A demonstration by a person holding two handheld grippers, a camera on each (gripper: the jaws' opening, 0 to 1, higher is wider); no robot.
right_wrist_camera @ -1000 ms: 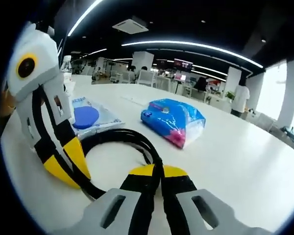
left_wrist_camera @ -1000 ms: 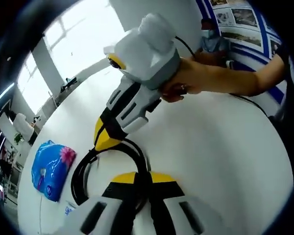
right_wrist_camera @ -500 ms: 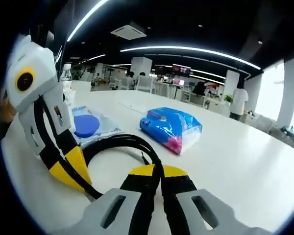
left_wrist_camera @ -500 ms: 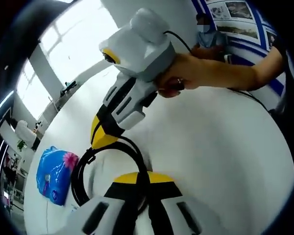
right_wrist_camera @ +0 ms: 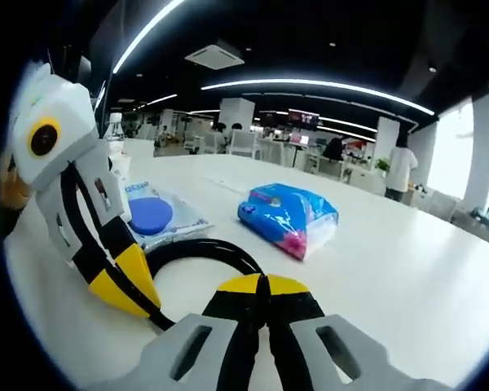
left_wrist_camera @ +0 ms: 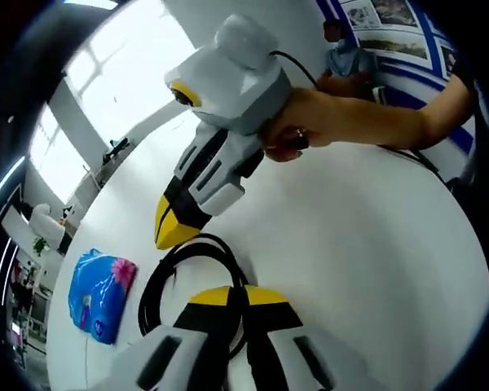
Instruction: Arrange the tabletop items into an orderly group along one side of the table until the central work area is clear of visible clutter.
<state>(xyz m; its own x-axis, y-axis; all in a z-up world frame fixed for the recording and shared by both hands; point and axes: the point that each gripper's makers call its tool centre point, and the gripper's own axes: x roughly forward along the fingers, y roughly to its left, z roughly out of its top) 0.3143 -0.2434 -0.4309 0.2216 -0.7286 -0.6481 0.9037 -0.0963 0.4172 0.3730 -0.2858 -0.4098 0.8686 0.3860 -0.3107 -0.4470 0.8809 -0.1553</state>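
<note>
While the black cable loop (right_wrist_camera: 197, 248) was pinched by both the left gripper (left_wrist_camera: 232, 295) and the right gripper (right_wrist_camera: 262, 283), jaws pressed together, a blue packet (right_wrist_camera: 289, 217) was seen beyond — on the white table (right_wrist_camera: 407, 277).

**Surfaces: plastic, film and rubbery cable**

The bench (right_wrist_camera: 407, 269) is smooth, matt white, with a faint sheen under the ceiling lights. The black cable (right_wrist_camera: 200, 251) looks rubbery and semi-gloss. The blue packet (right_wrist_camera: 289, 216) is glossy, crinkled plastic film; the flat clear pouch (right_wrist_camera: 159, 218) beside it is shiny film too. Both tongs, left (left_wrist_camera: 228, 297) and right (right_wrist_camera: 261, 287), have smooth hard plastic shells in matt white, black and yellow.
</note>
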